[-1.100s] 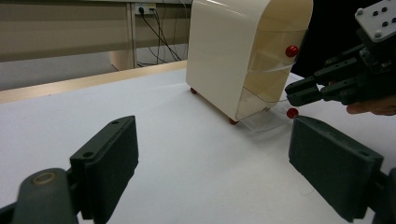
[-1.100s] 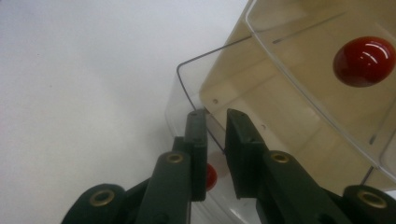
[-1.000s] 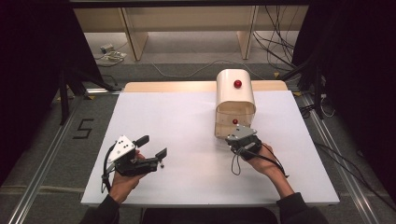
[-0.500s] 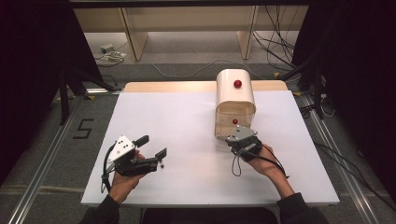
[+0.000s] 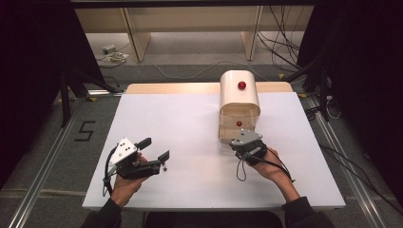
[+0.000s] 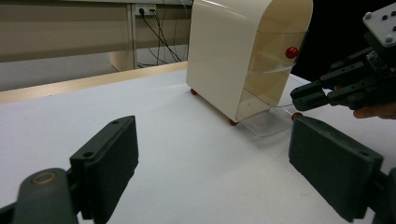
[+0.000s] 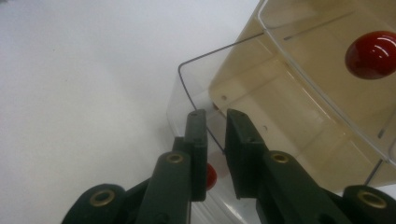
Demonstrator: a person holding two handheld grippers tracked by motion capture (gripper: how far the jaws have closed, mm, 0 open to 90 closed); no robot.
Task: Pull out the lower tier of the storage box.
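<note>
Clear drawer front (image 7: 205, 126) pinched by right tongs (image 7: 215, 122), per right gripper view; left tongs (image 5: 153, 151) agape.

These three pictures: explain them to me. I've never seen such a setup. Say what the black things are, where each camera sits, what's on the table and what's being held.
A person sits at a white table and holds a hand tool in each hand, each ending in two black jaws: call them tongs.

The high view looks down from above the person. The other two cameras ride on the tongs and look along their jaws.

On the table stands a cream cabinet with clear drawers and red knobs. The bottom drawer is pulled partly out.

The left tongs rest apart from it, wide open and empty; their own view shows the two jaws with bare table between.

The right tongs are at the bottom drawer, jaws nearly together astride its clear front wall, beside its red knob. They appear to grip that wall.
</note>
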